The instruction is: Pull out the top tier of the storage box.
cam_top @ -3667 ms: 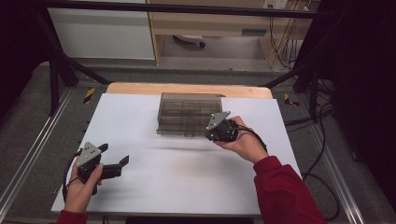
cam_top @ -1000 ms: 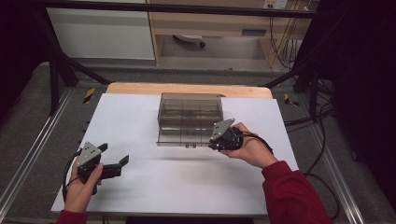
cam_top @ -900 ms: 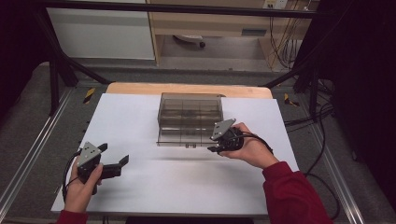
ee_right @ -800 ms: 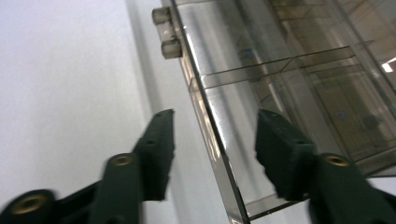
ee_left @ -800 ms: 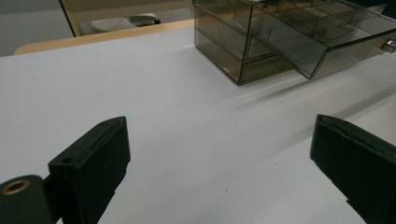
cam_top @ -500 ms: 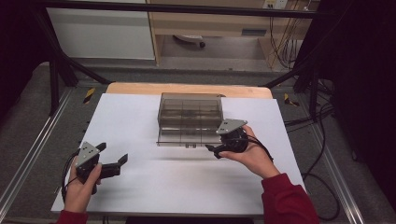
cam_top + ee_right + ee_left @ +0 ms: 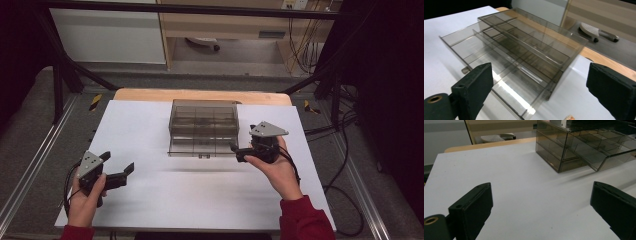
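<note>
Smoked clear plastic drawer organizer (image 7: 202, 125) sits at table centre, toward 12 o'clock on the white sheet (image 7: 150, 200); its bottom drawer (image 7: 200, 146) is pulled out toward the person. Right gripper (image 7: 239, 152) hangs just off the drawer's front right corner, at about 4 o'clock from the organizer, not touching. Its jaws have just been opening and now stand wide, nothing between them. Left gripper (image 7: 131, 168) is well apart at 8 o'clock from the organizer, jaws spread wide, empty.

Organizer: boxy, thin glossy walls, inner dividers forming a grid. Jaws are matte black blocks. Wooden table edge (image 7: 150, 95) shows beyond the sheet.

Right gripper view shows the open drawer's (image 7: 486, 62) compartments close up and a small tab at its front (image 7: 465, 70). Left gripper view shows the organizer's (image 7: 564, 152) side, with stacked tiers.
</note>
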A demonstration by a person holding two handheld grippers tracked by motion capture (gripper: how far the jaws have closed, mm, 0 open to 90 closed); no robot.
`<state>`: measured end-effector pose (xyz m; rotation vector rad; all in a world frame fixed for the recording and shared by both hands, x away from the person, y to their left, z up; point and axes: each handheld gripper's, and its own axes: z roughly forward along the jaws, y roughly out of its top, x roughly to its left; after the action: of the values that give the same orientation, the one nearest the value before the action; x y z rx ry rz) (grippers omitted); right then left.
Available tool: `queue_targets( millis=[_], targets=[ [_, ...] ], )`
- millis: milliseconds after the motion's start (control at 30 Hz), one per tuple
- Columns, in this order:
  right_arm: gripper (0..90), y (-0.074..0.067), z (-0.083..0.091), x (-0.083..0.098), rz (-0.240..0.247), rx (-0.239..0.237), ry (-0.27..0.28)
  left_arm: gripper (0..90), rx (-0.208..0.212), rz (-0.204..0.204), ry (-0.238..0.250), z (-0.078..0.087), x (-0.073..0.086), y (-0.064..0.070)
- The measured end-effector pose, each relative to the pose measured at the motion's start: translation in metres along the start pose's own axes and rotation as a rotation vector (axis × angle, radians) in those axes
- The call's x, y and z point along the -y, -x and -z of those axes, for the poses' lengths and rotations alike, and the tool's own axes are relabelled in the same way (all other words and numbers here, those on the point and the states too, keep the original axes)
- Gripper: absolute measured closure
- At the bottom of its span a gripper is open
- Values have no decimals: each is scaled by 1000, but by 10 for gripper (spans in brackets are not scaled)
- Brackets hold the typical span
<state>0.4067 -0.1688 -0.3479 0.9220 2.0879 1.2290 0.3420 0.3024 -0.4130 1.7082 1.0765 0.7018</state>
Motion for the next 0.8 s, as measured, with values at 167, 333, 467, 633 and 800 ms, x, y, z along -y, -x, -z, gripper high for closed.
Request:
queue_targets(
  millis=[167,333,467,633,800],
  targets=[
    [63,9,7,0,-40,42,27,44,-3,5,-4,0,0,0],
    [73,21,12,3,-77,82,34,43,-2,5,-3,-1,0,0],
    [74,33,13,10,-121,114,36,43,-1,4,-9,-2,0,1],
    [77,48,5,30,-178,147,-7,43,-2,3,-10,-1,0,1],
    [67,59,-1,44,-218,164,-45,43,-2,2,-12,-2,0,1]
  ],
)
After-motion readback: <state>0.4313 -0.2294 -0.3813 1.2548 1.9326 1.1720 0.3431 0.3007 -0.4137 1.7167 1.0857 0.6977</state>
